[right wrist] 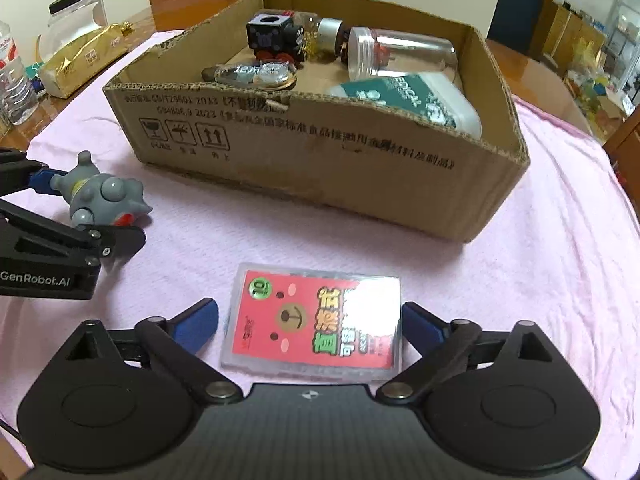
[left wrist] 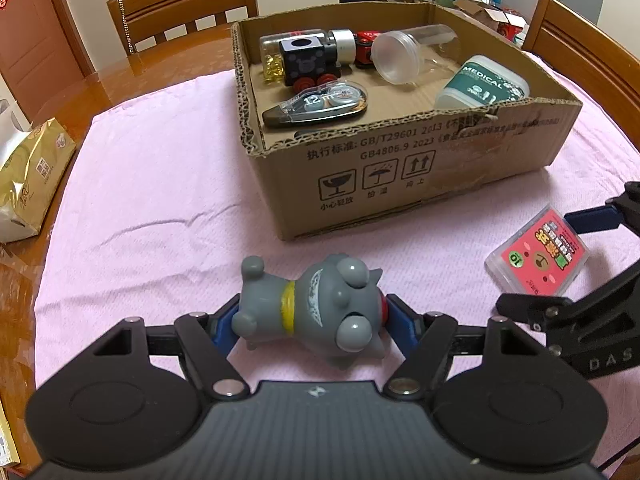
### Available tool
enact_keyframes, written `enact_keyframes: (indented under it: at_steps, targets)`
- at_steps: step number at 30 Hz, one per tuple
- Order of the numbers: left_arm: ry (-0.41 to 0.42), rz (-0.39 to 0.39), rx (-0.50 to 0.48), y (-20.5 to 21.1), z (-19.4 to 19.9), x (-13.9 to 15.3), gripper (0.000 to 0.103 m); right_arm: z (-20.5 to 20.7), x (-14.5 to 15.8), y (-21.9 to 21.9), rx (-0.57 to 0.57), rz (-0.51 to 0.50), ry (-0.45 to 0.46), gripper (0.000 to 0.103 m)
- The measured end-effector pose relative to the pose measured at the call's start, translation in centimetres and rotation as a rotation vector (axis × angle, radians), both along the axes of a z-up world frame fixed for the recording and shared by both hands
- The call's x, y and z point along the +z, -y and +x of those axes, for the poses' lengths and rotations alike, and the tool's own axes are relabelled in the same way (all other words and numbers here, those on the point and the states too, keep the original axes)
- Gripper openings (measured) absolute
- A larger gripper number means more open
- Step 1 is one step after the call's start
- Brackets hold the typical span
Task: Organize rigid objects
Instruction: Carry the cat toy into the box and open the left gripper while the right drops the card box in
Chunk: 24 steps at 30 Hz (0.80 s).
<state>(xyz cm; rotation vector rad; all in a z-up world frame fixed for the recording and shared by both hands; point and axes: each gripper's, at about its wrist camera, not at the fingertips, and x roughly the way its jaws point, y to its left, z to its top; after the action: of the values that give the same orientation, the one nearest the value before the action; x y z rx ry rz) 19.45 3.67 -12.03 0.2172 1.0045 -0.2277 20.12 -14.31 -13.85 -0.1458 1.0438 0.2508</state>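
Observation:
A grey toy figure (left wrist: pixel 316 308) with a yellow collar lies on the pink cloth, and my left gripper (left wrist: pixel 310 320) is shut on it, blue pads against both ends. It also shows in the right wrist view (right wrist: pixel 100 198). A clear flat case with a red card (right wrist: pixel 316 324) lies on the cloth between the fingers of my right gripper (right wrist: pixel 310 322), which is open with a gap at the left pad. The case also shows in the left wrist view (left wrist: pixel 538 254). A cardboard box (left wrist: pixel 400 168) behind them holds several items.
In the box lie a black toy train (left wrist: pixel 308 62), a correction tape (left wrist: pixel 316 106), a clear jar (left wrist: pixel 412 56) and a medical tub (left wrist: pixel 480 84). A gold packet (left wrist: pixel 28 172) sits at the table's left. Wooden chairs (left wrist: pixel 180 4) stand behind.

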Motion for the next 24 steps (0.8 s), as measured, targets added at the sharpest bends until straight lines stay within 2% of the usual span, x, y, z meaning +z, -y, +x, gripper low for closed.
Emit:
enact_keyframes:
  at_steps: [3,11,17,24]
  targets:
    - [-0.001,-0.001,-0.001,0.0,0.0,0.0,0.072,-0.4,0.0,-0.1,0.020,-0.004,0.014,0.094]
    - [-0.018,0.002,-0.057,0.6,-0.5,1.0,0.071,-0.3,0.9,0.0,0.062,0.000,-0.002,0.094]
    - [-0.018,0.001,-0.129,1.2,-1.2,3.6,0.071,-0.4,3.0,0.7,0.136,0.013,0.000,0.094]
    - [0.011,-0.025,-0.193,1.6,-1.6,8.3,0.071,-0.6,6.6,2.5,0.215,0.043,0.011,0.094]
